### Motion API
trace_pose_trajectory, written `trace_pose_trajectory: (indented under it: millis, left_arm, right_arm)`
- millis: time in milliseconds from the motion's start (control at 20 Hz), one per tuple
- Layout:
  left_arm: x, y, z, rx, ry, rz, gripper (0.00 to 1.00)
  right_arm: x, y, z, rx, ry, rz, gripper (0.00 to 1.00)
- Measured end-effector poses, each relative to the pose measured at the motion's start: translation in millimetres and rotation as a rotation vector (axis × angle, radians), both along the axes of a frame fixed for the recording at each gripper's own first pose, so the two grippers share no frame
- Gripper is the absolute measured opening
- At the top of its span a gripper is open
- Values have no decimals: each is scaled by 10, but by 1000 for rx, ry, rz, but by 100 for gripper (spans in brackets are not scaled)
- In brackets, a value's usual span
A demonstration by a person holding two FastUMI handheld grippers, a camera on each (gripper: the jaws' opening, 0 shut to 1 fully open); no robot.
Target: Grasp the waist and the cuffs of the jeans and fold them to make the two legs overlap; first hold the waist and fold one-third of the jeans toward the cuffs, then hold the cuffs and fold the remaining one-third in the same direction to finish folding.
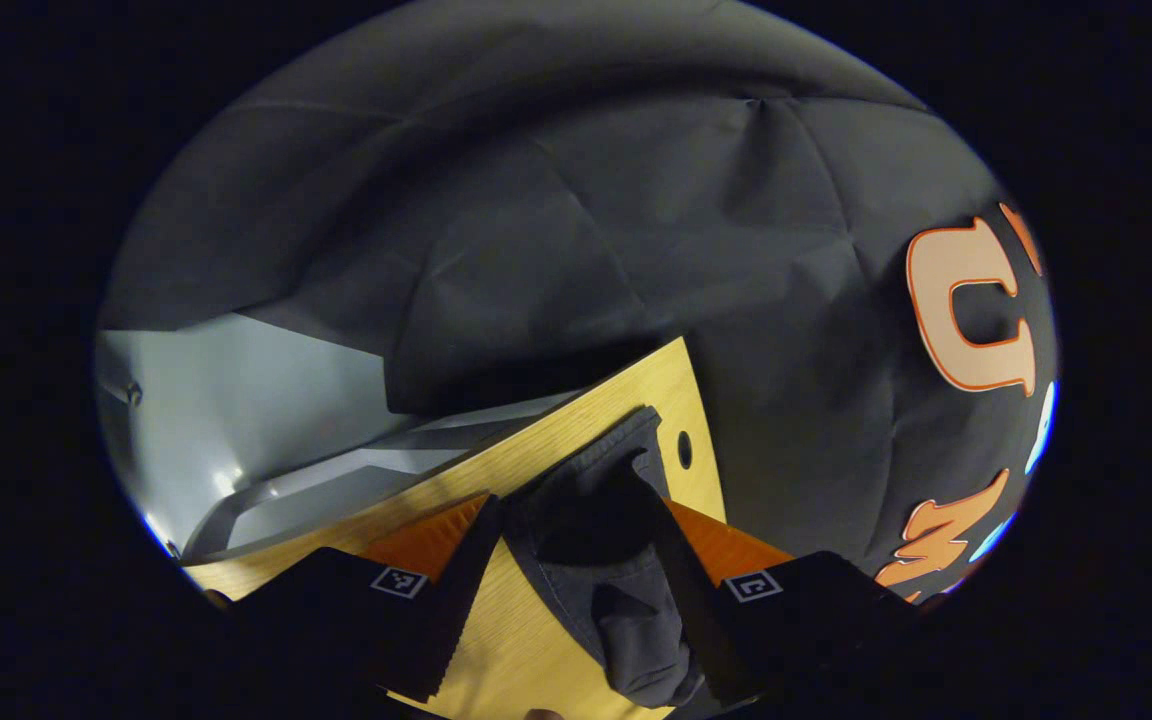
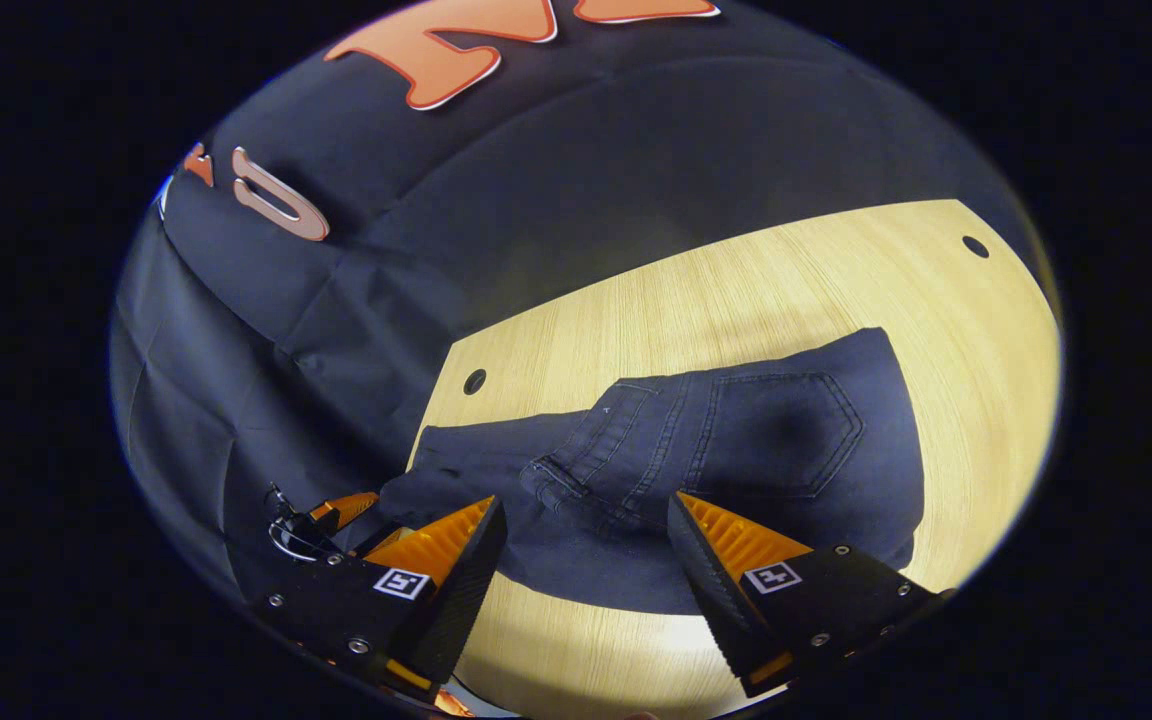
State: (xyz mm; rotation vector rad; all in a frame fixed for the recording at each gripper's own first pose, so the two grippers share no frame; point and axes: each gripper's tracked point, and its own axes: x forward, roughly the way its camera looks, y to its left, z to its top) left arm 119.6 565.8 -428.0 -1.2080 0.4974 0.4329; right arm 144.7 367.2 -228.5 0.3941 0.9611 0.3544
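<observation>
Both tools are seen over a light wooden desk (image 2: 696,300) that carries dark jeans (image 2: 736,440). In the left gripper view, the left tool (image 1: 576,560) is held with its jaws spread, and a bunched, narrow part of the jeans (image 1: 616,560) lies between the two fingers, lying against the inner face of the finger on the right of the view and clear of the other one, so no pinch is seen. Ahead of this tool, the far desk edge and a small round hole (image 1: 684,449) in the desk are seen just past the end of the fabric. In the right gripper view, the right tool (image 2: 586,550) is likewise spread wide and released, with the jeans spread flat directly ahead of its fingertips; a back pocket (image 2: 786,430) with stitched seams is shown ahead and to the right. Another round hole (image 2: 474,381) is found ahead and to the left, and a third (image 2: 975,246) far ahead to the right.
</observation>
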Motion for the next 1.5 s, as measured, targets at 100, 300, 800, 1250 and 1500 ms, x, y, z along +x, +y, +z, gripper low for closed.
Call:
trace_pose_trajectory:
  millis: [100,300,800,1250,1500]
  left_arm:
    - [105,-112,12,-38,-51,-32,92]
    - [360,-498,53,-136,-141,-89,96]
    - [875,-980,-345,-246,6,-153,2]
    - [694,-1454,1182,-5,-220,-337,0]
    - [749,-2313,1833,50,-290,-478,0]
  right_arm:
    - [-11,-6,-9,20,10,-7,99]
    - [-54,-8,-12,12,29,1,99]
    - [8,-143,52,55,51,-112,99]
    - [-5,-330,366,95,-34,-115,99]
    - [-104,-781,782,176,-105,-148,99]
